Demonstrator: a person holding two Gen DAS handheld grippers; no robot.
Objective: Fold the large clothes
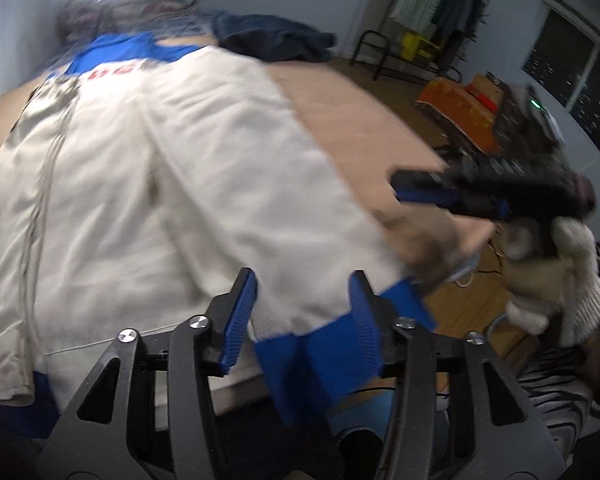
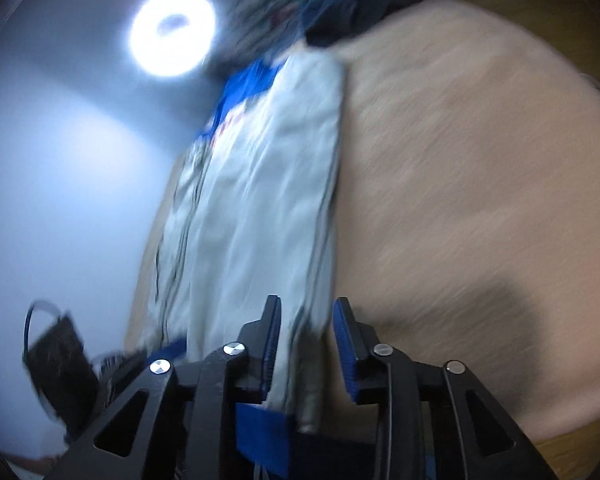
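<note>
L gripper [image 1: 302, 320] jaws wide apart, blue hem of jacket [image 1: 172, 184] lying between, unpinched, R gripper [image 2: 306, 344] jaws apart, jacket edge between, touching left pad only

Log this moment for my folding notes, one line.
white-and-blue jacket flat on table | left gripper open over hem | right gripper open

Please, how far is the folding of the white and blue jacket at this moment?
Looks done: the white jacket lies as a long narrow strip on the tan bed, sides apparently folded in. In hand: its blue hem sits between the open left gripper; the right gripper straddles the edge. Left: folding it lengthwise; the dark clothes remain unfolded.
</note>
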